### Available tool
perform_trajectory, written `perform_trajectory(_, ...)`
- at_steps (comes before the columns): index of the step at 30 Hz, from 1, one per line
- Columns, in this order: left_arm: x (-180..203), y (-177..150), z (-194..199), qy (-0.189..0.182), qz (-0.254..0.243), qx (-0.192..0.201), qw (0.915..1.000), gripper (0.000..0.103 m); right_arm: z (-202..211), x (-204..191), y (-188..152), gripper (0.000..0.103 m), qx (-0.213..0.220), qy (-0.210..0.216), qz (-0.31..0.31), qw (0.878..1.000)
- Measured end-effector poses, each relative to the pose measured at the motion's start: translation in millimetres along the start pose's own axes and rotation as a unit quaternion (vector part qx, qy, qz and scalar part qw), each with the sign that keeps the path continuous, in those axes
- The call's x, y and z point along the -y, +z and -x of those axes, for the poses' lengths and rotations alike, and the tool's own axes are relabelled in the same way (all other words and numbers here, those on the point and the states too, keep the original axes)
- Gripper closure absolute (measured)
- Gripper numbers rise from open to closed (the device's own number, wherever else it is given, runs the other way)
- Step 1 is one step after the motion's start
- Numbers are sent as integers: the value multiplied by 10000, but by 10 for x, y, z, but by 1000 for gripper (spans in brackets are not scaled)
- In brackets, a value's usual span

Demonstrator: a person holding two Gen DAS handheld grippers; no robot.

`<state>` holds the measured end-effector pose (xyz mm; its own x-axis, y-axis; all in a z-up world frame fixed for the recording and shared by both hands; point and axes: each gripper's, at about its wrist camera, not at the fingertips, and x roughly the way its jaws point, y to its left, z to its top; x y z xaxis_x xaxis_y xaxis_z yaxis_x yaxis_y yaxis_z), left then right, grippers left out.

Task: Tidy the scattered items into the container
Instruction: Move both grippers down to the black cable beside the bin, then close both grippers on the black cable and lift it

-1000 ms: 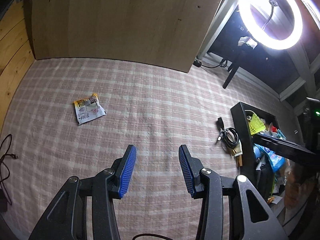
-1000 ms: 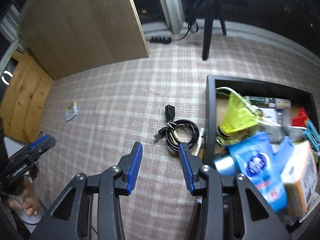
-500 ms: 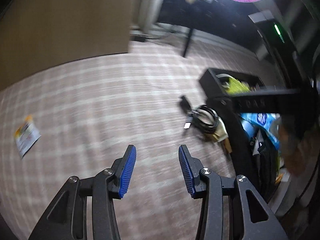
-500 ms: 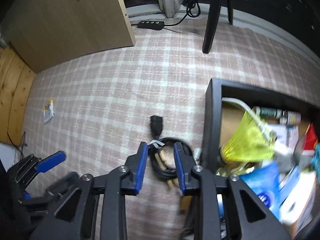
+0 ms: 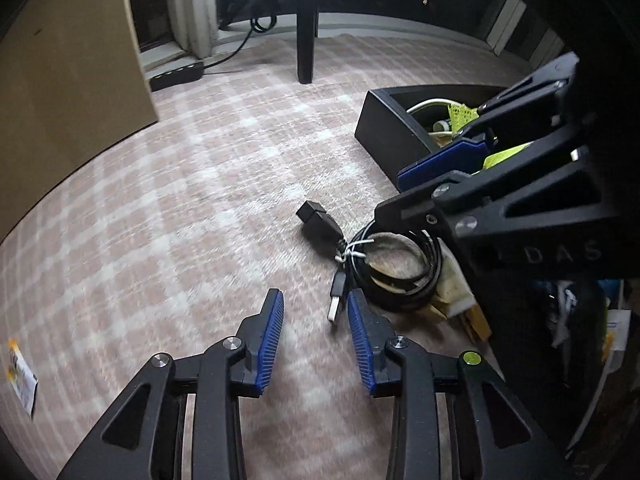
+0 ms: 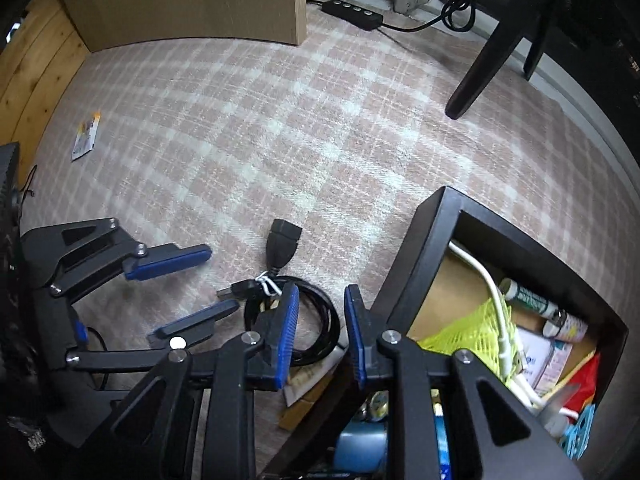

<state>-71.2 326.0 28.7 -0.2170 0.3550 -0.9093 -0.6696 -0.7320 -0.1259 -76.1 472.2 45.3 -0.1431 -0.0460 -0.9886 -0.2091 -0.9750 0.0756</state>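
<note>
Coiled USB cable (image 6: pixel 304 312) straddled by closing right gripper (image 6: pixel 318 322); closing left gripper (image 5: pixel 314 330) empty beside it. Black box (image 6: pixel 424 248) contents seen only from right wrist.

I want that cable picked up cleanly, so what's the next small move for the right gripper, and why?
Probably lower the right gripper a little more. Its jaws are closing astride the coiled black cable on the rug beside the black container, but the pads don't clearly press it yet.
</note>
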Motion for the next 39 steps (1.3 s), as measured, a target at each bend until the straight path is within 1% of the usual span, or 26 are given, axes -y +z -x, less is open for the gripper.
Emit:
perform_trajectory(2, 8, 7, -14, 43, -11, 107, 9999, 75, -32, 27, 17, 80, -8, 55, 17, 10000)
perform_trajectory(3, 4, 12, -18, 65, 4, 139, 9999, 79, -53, 38, 23, 80, -24, 84, 23, 10000)
perform_trajectory(4, -5, 18, -19, 95, 21, 172, 9998, 88, -72, 51, 28, 80, -36, 108, 30, 9999)
perform_trajectory(5, -22, 23, -20, 128, 45, 191, 9997, 89, -96, 64, 34, 80, -50, 129, 30, 9999)
perform_trajectory(8, -121, 39, -10, 145, 198, 219, 9995, 91, -163, 79, 46, 80, -84, 137, 55, 9999)
perform_trajectory(12, -232, 30, 11, 67, 307, 231, 9992, 93, -222, 97, 73, 81, 40, 235, -98, 9997)
perform_trajectory(17, -272, 16, 21, 25, 381, 241, 9990, 93, -314, 90, 89, 82, 171, 114, -87, 9998)
perform_trajectory(20, -313, 13, 48, -10, 534, 249, 9983, 94, -325, 26, 141, 88, 267, 18, -241, 9994)
perform_trajectory(21, -324, 18, 60, 16, 557, 252, 9981, 94, -321, 21, 168, 90, 308, 80, -289, 9991)
perform_trajectory(22, -330, 23, 80, 24, 564, 261, 9981, 94, -321, -27, 285, 91, 343, 147, -337, 9987)
perform_trajectory(23, -330, 29, 113, 18, 564, 281, 9980, 94, -308, -2, 333, 91, 384, 165, -357, 9985)
perform_trajectory(28, -253, 145, 326, 43, 516, 438, 9977, 95, -62, 13, 317, 92, 668, 180, -534, 9962)
perform_trajectory(33, -20, 359, 557, -31, 255, 686, 9973, 95, 236, 194, 226, 92, 921, 161, -823, 9922)
perform_trajectory(34, 33, 402, 587, -43, 201, 723, 9972, 95, 329, 222, 159, 92, 982, 131, -883, 9912)
perform_trajectory(35, 103, 446, 621, -64, 142, 769, 9969, 95, 442, 338, 59, 92, 1043, 93, -922, 9902)
perform_trajectory(37, 254, 534, 683, -110, 5, 844, 9964, 95, 536, 354, -111, 92, 1155, 0, -1030, 9880)
perform_trajectory(39, 413, 624, 728, -172, -125, 887, 9958, 95, 693, 463, -294, 92, 1246, -59, -1181, 9851)
